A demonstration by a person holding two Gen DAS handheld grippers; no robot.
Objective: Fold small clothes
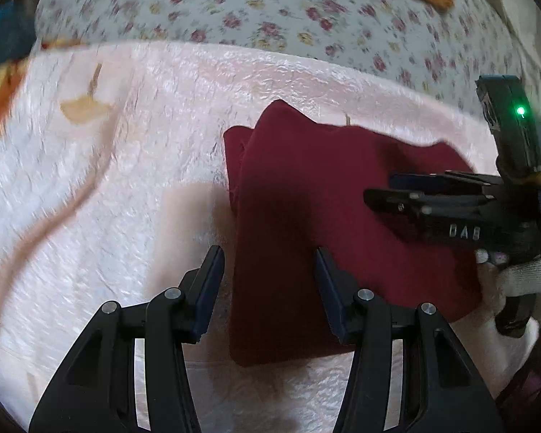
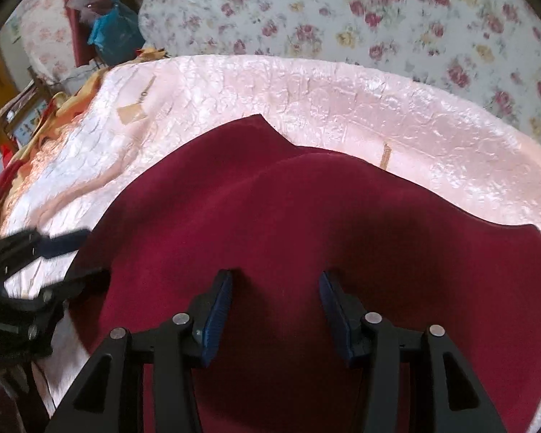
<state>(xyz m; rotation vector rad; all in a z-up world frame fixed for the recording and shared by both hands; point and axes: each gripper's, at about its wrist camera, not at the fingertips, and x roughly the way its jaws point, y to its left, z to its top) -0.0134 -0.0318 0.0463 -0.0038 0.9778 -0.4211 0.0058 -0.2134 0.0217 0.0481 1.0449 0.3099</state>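
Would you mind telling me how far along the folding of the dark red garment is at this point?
Partly done: the dark red garment lies on the pink quilt with at least one layer already folded over, its edge visible at the far left. In hand: nothing; the left hand-held gripper and right hand-held gripper both stand open over the cloth. Left: probably a further fold, since the far edges look uneven.

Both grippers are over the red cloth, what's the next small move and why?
Probably lower the left gripper and close on the red cloth at its near-left edge: its jaws are open astride that edge, the cloth lies partly folded on the pink cover, and the right gripper hovers open, empty.
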